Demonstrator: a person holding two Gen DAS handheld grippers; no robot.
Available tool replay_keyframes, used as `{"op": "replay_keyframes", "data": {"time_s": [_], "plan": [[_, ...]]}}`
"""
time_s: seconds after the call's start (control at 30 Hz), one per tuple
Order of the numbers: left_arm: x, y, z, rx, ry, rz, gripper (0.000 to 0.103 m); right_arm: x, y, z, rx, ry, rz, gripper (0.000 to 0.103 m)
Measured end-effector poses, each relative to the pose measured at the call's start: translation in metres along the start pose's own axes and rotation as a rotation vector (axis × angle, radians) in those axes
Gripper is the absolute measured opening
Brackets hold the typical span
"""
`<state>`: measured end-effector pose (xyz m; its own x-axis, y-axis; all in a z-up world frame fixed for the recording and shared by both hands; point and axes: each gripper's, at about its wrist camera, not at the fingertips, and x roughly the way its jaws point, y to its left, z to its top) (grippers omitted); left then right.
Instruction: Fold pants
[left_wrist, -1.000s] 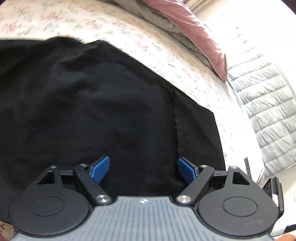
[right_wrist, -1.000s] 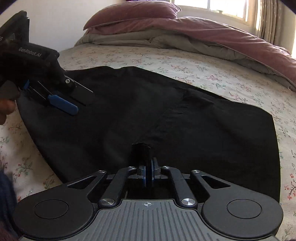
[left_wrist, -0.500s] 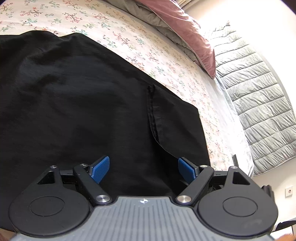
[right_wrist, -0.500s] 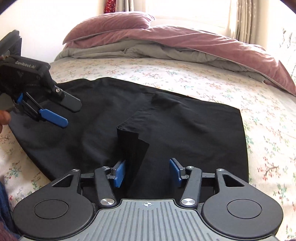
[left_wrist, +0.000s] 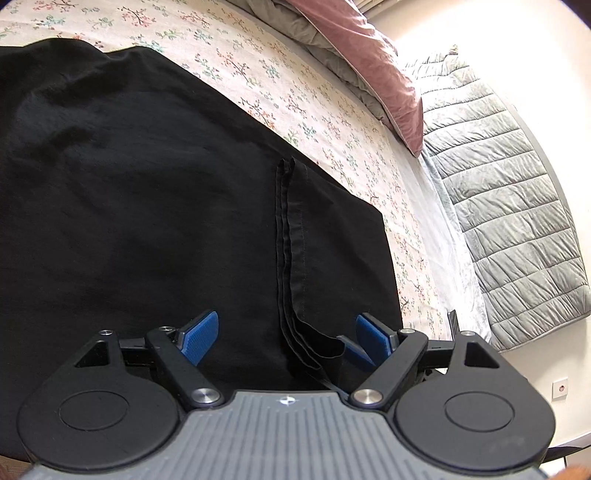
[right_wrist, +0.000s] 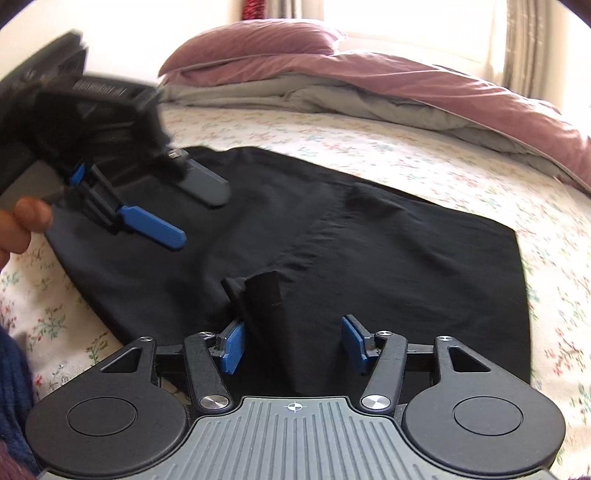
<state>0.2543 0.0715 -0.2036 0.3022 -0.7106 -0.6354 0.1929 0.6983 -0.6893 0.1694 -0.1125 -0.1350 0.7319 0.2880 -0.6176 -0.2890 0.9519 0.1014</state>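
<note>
Black pants (left_wrist: 147, 221) lie spread flat on the floral bed sheet (left_wrist: 295, 85), with a stitched hem edge (left_wrist: 291, 240) running toward me. My left gripper (left_wrist: 287, 319) is open wide just above the cloth, the hem's near end lying between its fingers. The right wrist view shows the pants (right_wrist: 406, 258) too, and the left gripper (right_wrist: 197, 218) hovers open above their left part. My right gripper (right_wrist: 291, 323) has its jaws closing. A raised fold of black cloth (right_wrist: 264, 306) stands between them beside the left pad, and the right pad is clear of it.
A mauve duvet (right_wrist: 424, 85) and pillow (right_wrist: 258, 48) are heaped at the head of the bed. A grey quilted blanket (left_wrist: 517, 221) hangs past the bed's right edge. A hand (right_wrist: 22, 221) holds the left gripper. A dark blue sleeve (right_wrist: 11, 387) is at the lower left.
My right gripper, shut on a cloth fold a second ago, has let go; the fold still stands between its jaws. The left gripper has shifted so the hem lies between its fingers.
</note>
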Motion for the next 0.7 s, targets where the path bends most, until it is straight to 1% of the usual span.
{"op": "replay_keyframes", "data": {"time_s": [0.03, 0.1, 0.13, 0.2, 0.37, 0.5, 0.6, 0.63, 0.7], "plan": [[0.000, 0.001, 0.000, -0.009, -0.002, -0.005, 0.094, 0.002, 0.002, 0.001, 0.000, 0.004, 0.007, 0.042], [0.001, 0.005, 0.000, -0.045, -0.011, -0.019, 0.094, 0.004, 0.005, 0.005, 0.011, 0.003, 0.021, 0.017], [0.002, 0.006, 0.000, -0.062, -0.012, -0.026, 0.094, 0.004, 0.005, 0.007, 0.022, 0.001, 0.025, 0.011], [0.003, 0.007, 0.002, -0.082, -0.014, -0.035, 0.094, 0.002, 0.007, 0.010, 0.043, -0.011, 0.020, 0.004], [0.007, 0.000, 0.014, -0.090, -0.014, -0.058, 0.094, -0.012, 0.013, 0.022, 0.075, -0.077, 0.044, 0.002], [0.013, 0.002, 0.028, -0.076, -0.011, -0.030, 0.094, -0.027, 0.017, 0.037, 0.111, -0.116, 0.085, 0.002], [0.015, 0.012, 0.040, -0.083, -0.024, -0.004, 0.094, -0.032, 0.025, 0.043, 0.107, -0.117, 0.099, 0.002], [0.015, 0.014, 0.044, -0.079, -0.032, 0.007, 0.091, -0.033, 0.029, 0.043, 0.101, -0.114, 0.103, 0.002], [0.014, 0.019, 0.051, -0.062, -0.034, 0.035, 0.084, -0.035, 0.038, 0.045, 0.092, -0.108, 0.113, 0.003]]}}
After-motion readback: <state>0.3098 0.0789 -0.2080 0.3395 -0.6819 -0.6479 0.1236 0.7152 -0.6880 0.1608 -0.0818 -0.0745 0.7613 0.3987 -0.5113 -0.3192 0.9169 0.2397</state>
